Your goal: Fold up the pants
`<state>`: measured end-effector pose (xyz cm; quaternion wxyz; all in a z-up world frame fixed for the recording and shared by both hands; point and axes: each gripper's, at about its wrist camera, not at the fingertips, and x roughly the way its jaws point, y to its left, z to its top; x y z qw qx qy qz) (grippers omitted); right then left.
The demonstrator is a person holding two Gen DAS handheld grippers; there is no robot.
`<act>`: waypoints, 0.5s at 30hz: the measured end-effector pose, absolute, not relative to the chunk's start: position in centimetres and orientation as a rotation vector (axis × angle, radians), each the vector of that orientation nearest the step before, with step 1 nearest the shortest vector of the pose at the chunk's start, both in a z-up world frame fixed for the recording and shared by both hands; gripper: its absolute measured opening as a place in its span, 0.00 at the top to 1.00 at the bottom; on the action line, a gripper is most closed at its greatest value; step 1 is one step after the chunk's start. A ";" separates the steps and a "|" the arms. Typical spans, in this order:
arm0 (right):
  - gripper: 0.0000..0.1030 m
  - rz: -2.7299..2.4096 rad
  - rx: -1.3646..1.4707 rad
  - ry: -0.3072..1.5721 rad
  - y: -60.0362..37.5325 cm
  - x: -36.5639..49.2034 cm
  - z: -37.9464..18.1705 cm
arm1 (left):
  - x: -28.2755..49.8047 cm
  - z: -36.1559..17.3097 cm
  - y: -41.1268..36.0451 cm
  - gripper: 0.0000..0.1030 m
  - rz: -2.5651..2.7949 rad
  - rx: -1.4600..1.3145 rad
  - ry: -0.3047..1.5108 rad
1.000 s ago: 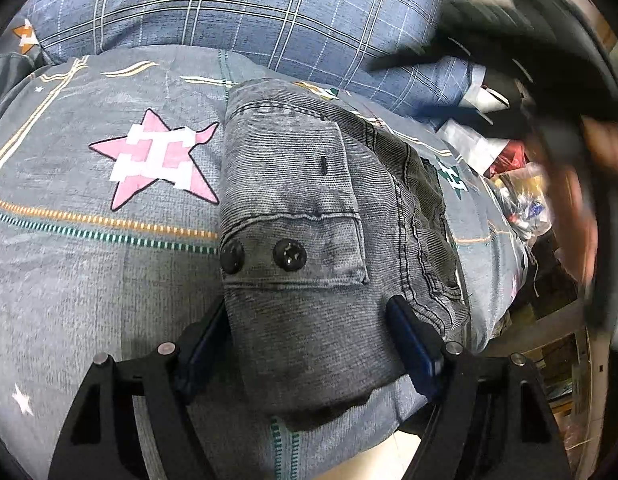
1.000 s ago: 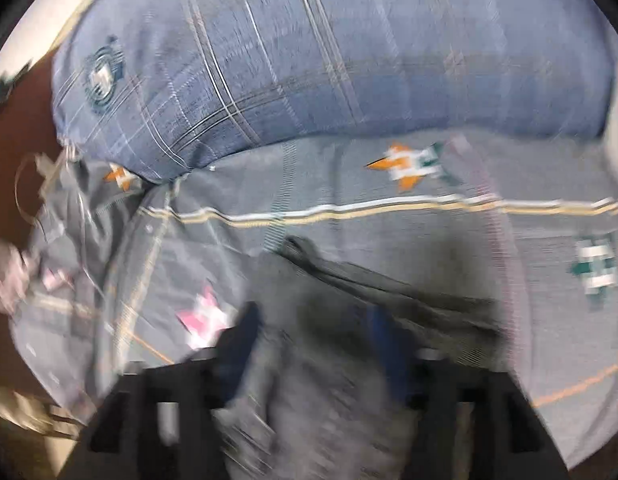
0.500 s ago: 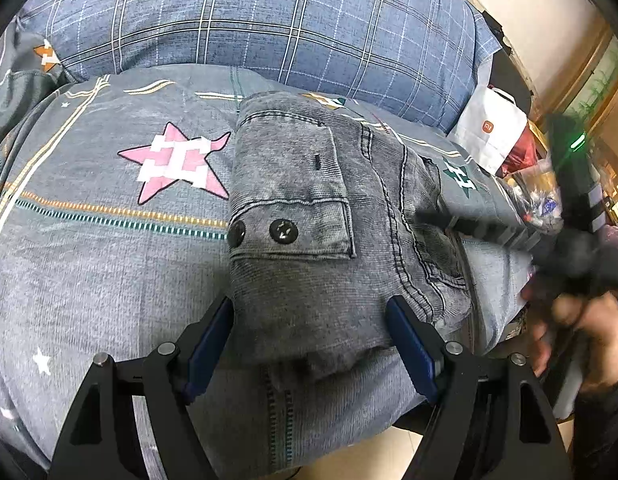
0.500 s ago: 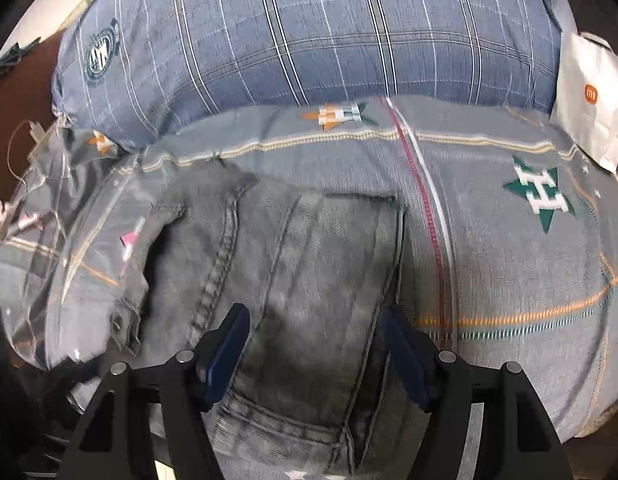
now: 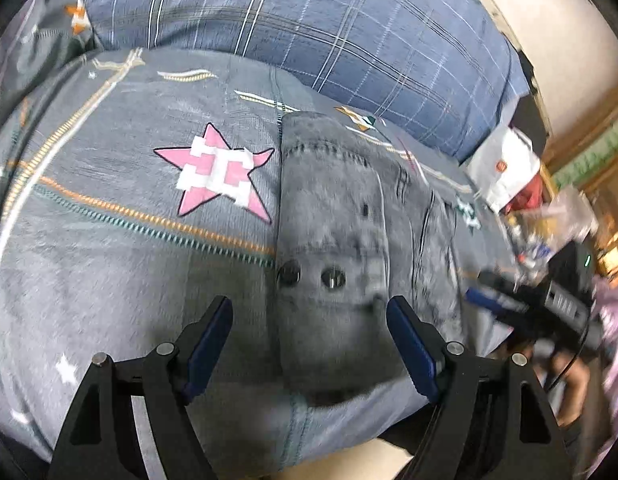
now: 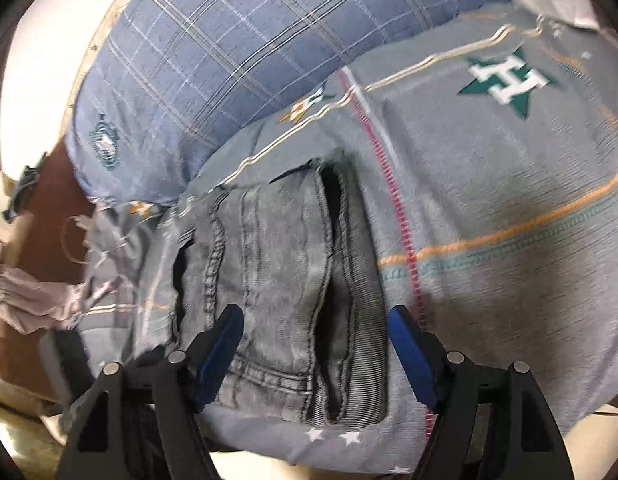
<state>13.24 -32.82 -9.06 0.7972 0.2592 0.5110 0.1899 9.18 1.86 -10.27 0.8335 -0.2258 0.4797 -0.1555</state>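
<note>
Grey jeans (image 5: 333, 248), folded into a thick bundle with two dark buttons showing, lie on a grey star-print bedspread (image 5: 109, 260). My left gripper (image 5: 311, 336) hovers open over the bundle's near end, its blue pads clear of the denim. At the right edge of that view a hand holds my right gripper (image 5: 483, 294) beside the bundle. In the right wrist view the jeans (image 6: 277, 280) show stacked layers and a waistband. My right gripper (image 6: 315, 340) straddles that end, its jaws opening. The denim is between the pads but not pinched.
A blue plaid pillow (image 5: 309, 32) lies along the back of the bed. A white paper bag (image 5: 505, 168) and loose clutter sit past the far right corner. The bed's front edge (image 5: 349, 456) drops off just below the left gripper. Crumpled pale cloth (image 6: 25, 296) hangs at the left.
The right gripper swept from above the jeans down to their right end and rolled. The left gripper drew back and leftward, so its left pad stands apart from the bundle.
</note>
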 end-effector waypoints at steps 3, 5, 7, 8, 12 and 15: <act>0.25 0.406 0.555 1.125 -32.2 15.1 -10.8 | 11.1 -10.6 2.1 0.23 -0.374 -0.552 1.034; 0.25 0.359 0.543 1.130 -32.2 16.1 -11.6 | 12.2 -11.0 1.9 0.23 -0.396 -0.580 1.060; 0.24 0.402 0.587 1.144 -32.1 16.6 -12.4 | 12.8 -11.7 1.4 0.23 -0.407 -0.588 1.087; 0.24 0.419 0.588 1.146 -31.9 16.8 -12.5 | 13.0 -11.9 1.2 0.23 -0.410 -0.587 1.099; 0.24 0.482 0.587 1.102 -31.2 16.5 -11.4 | 13.7 -12.7 0.3 0.23 -0.434 -0.596 1.125; 0.24 0.499 0.518 1.099 -30.2 16.7 -11.5 | 13.9 -12.8 -0.1 0.23 -0.436 -0.571 1.124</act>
